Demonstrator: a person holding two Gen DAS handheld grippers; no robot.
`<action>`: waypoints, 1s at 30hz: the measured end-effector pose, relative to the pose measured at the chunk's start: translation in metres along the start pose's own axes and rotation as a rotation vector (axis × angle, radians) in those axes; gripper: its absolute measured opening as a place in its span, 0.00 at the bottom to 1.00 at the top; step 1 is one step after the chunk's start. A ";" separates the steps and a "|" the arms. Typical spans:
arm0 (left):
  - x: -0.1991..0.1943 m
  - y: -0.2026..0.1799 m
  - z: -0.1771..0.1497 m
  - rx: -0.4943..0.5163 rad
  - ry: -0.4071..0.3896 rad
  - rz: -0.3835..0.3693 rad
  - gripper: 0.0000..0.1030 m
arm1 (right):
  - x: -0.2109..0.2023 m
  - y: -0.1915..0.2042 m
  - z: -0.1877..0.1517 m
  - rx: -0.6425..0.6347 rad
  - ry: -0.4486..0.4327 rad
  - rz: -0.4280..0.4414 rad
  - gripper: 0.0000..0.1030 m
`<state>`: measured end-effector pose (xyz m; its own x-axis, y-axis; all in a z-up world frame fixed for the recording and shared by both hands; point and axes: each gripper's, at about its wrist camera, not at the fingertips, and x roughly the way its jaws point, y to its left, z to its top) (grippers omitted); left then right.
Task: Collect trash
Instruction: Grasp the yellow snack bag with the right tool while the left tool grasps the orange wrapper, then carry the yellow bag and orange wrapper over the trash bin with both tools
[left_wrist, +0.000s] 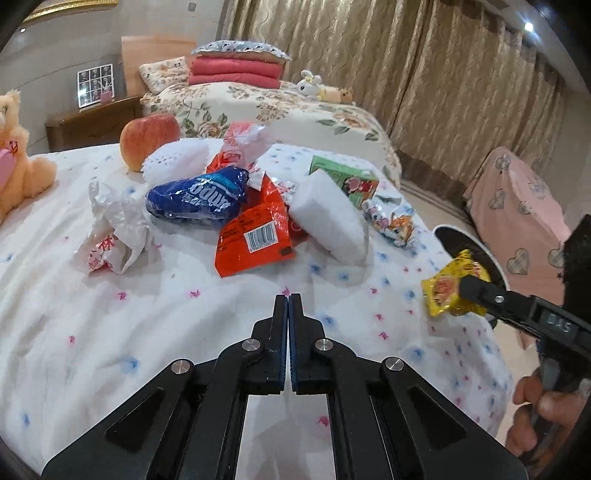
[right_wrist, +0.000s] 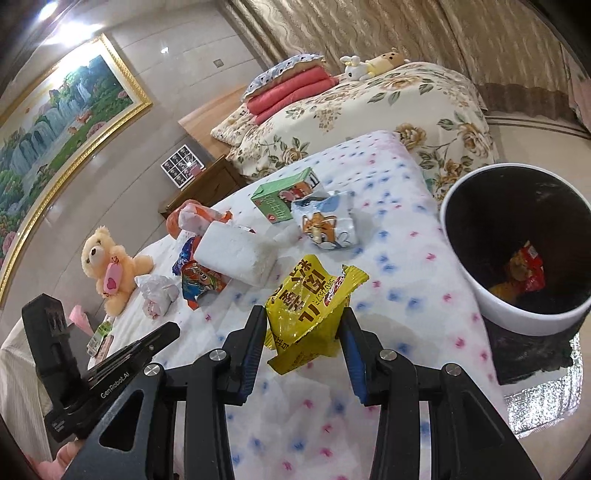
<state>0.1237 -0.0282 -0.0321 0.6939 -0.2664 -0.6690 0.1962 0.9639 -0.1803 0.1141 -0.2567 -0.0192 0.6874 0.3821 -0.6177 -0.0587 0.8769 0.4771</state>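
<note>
Right gripper (right_wrist: 304, 325) pinches crinkled yellow snack wrapper (right_wrist: 310, 295); left gripper (left_wrist: 287, 299) pressed together, empty. White round bin (right_wrist: 517, 317) cut off, contents partly shadowed.

Glossy crinkled yellow wrapper (right_wrist: 308, 295), matt cotton bedspread (right_wrist: 388, 295), smooth white plastic bin (right_wrist: 517, 314).

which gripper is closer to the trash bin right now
Right. The right gripper, its fingers shut on the yellow wrapper, is just short of the bin at the bed's edge. The left gripper, shut and empty, hangs over the bed farther from it.
</note>
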 end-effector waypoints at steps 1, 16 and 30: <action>0.004 0.001 0.001 -0.010 0.013 0.007 0.06 | -0.002 -0.002 -0.001 0.003 -0.001 -0.002 0.40; 0.029 -0.001 0.029 -0.005 -0.017 0.049 0.05 | -0.009 -0.017 -0.002 0.032 -0.018 -0.024 0.40; -0.028 -0.012 0.006 -0.035 -0.095 -0.025 0.01 | -0.015 -0.021 0.000 0.037 -0.034 -0.020 0.40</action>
<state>0.1061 -0.0326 -0.0066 0.7520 -0.2878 -0.5930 0.1906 0.9561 -0.2224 0.1049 -0.2806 -0.0201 0.7126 0.3537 -0.6059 -0.0182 0.8726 0.4880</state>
